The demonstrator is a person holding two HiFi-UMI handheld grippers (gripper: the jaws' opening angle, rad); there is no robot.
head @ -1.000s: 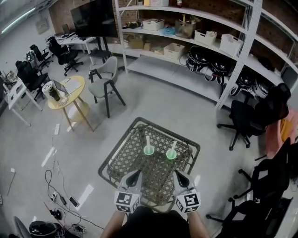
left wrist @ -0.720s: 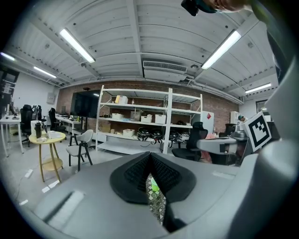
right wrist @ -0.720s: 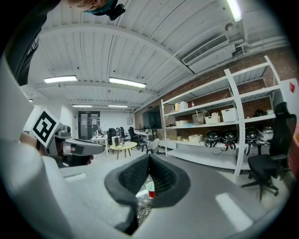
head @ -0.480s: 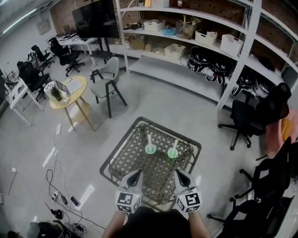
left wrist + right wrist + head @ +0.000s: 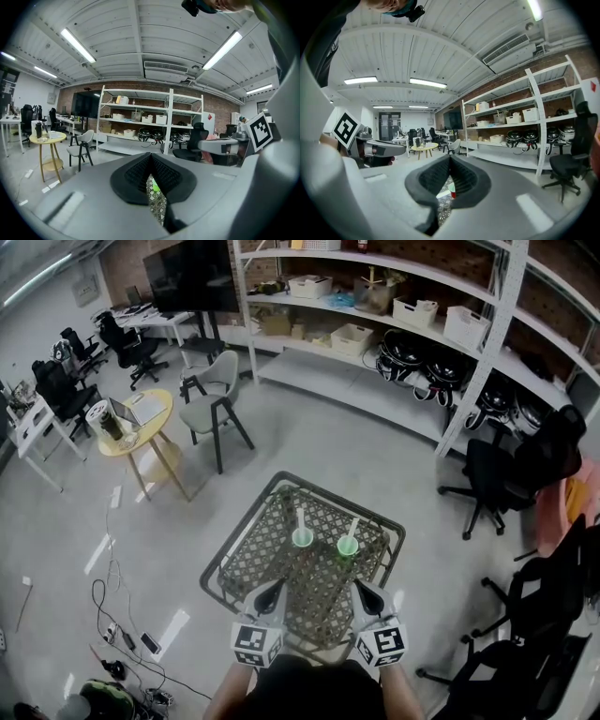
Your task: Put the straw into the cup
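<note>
Head view: two green cups, left cup (image 5: 302, 538) and right cup (image 5: 348, 547), stand side by side on the woven table (image 5: 246, 563). A white straw (image 5: 299, 519) rises from the left cup and a second straw (image 5: 353, 529) from the right cup. Both appear seated inside, though detail is small. Left gripper (image 5: 274, 589) and right gripper (image 5: 359, 586) hover at the table's near edge, apart from the cups. Each has its jaws pressed together with nothing between them.

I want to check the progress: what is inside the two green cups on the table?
A white straw stands in the left cup and another straw in the right cup. Any drink, and the straws' lower ends, are covered by the cup walls.
</note>
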